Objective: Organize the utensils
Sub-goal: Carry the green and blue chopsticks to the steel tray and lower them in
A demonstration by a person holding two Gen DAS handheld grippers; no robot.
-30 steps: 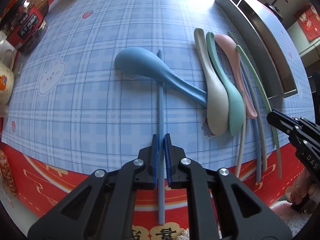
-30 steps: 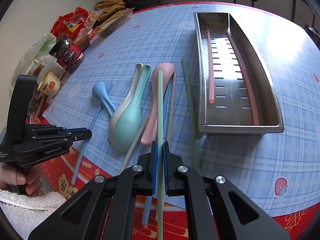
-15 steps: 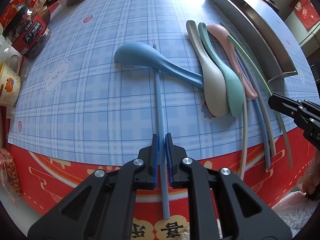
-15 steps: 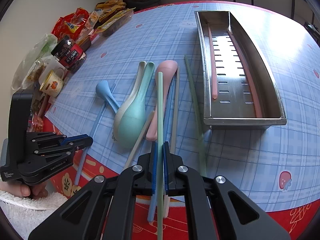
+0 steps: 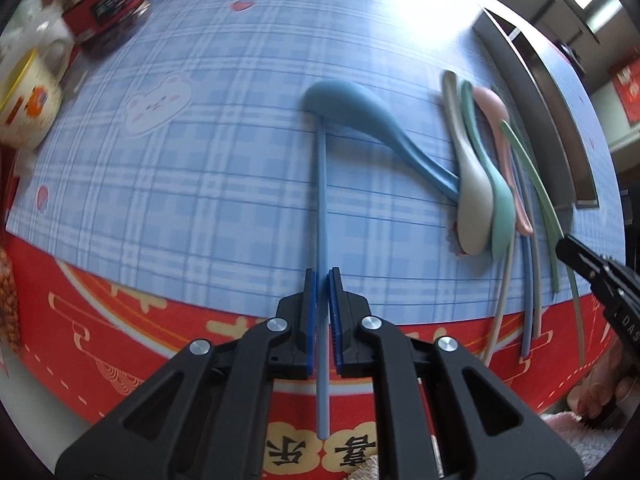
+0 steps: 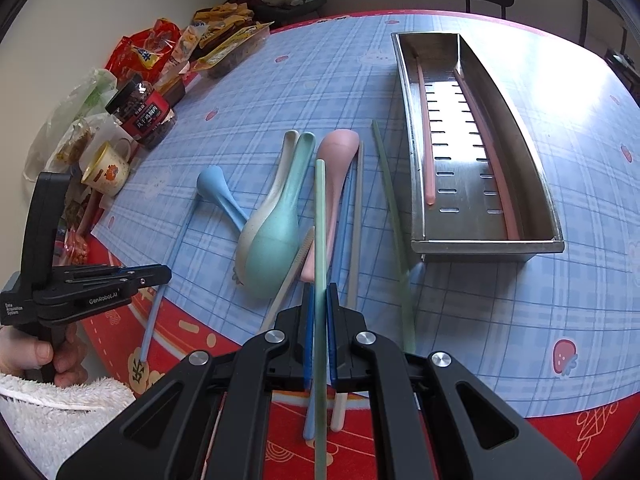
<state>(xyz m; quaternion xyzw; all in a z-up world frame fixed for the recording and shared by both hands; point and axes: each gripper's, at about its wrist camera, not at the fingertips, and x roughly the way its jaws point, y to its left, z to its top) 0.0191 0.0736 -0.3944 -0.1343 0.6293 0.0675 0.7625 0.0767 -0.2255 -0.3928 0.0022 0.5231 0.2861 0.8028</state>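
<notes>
A blue chopstick [image 5: 322,208] is pinched by the left hand-held gripper [image 5: 323,280]; a green chopstick [image 6: 320,232] is pinched by the right hand-held gripper [image 6: 319,294].

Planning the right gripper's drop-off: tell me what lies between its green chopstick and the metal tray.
Only the dark green chopstick lies flat on the table between the held green chopstick and the metal tray; lifted over, nothing visible blocks the way.

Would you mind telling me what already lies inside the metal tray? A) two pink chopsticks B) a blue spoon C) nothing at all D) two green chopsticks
A: in the right wrist view two pink chopsticks lie lengthwise in the metal tray, while the spoons and the other chopsticks are outside it.
</notes>
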